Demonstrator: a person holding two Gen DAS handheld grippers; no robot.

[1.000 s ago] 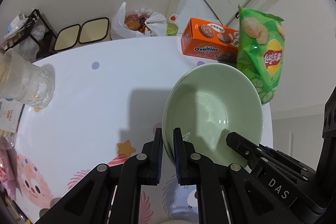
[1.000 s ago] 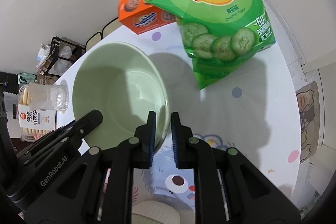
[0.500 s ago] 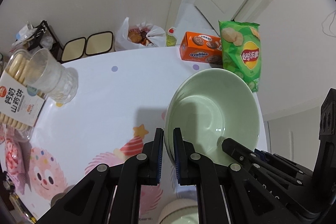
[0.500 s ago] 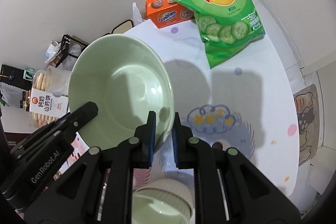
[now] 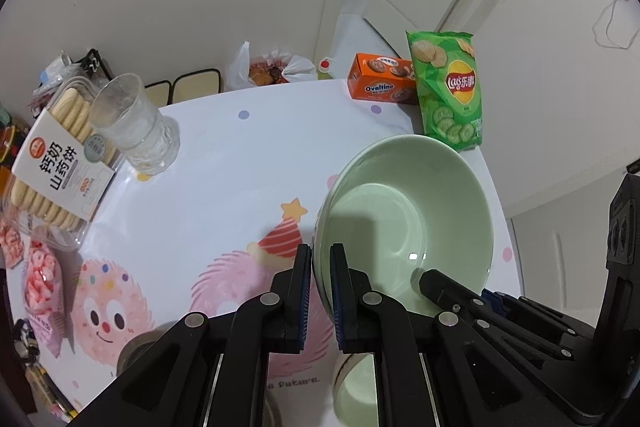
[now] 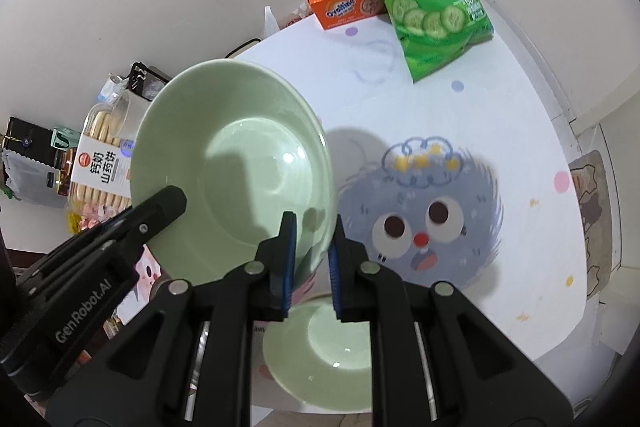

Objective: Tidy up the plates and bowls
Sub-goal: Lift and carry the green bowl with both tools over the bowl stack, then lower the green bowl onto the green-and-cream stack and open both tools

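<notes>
A large pale green bowl (image 5: 404, 227) hangs above the round table, gripped on both sides. My left gripper (image 5: 321, 267) is shut on its left rim. My right gripper (image 6: 313, 239) is shut on its right rim; the bowl also shows in the right wrist view (image 6: 236, 163). Below it on the table sits a second green bowl (image 6: 320, 351), also seen in the left wrist view (image 5: 356, 391) between the fingers. The other gripper's black body (image 5: 520, 323) shows at the lower right.
A glass cup (image 5: 132, 123) and a biscuit box (image 5: 60, 163) stand at the left. An orange Ovaltine box (image 5: 380, 85) and a green Lay's bag (image 5: 448, 91) lie at the far right edge. Pink snack packets (image 5: 40, 275) lie at the near left. The table (image 5: 224, 163) has a cartoon-print cloth.
Both grippers have lifted the large bowl higher and drawn it back toward the near side. The second green bowl has come into view beneath it.
</notes>
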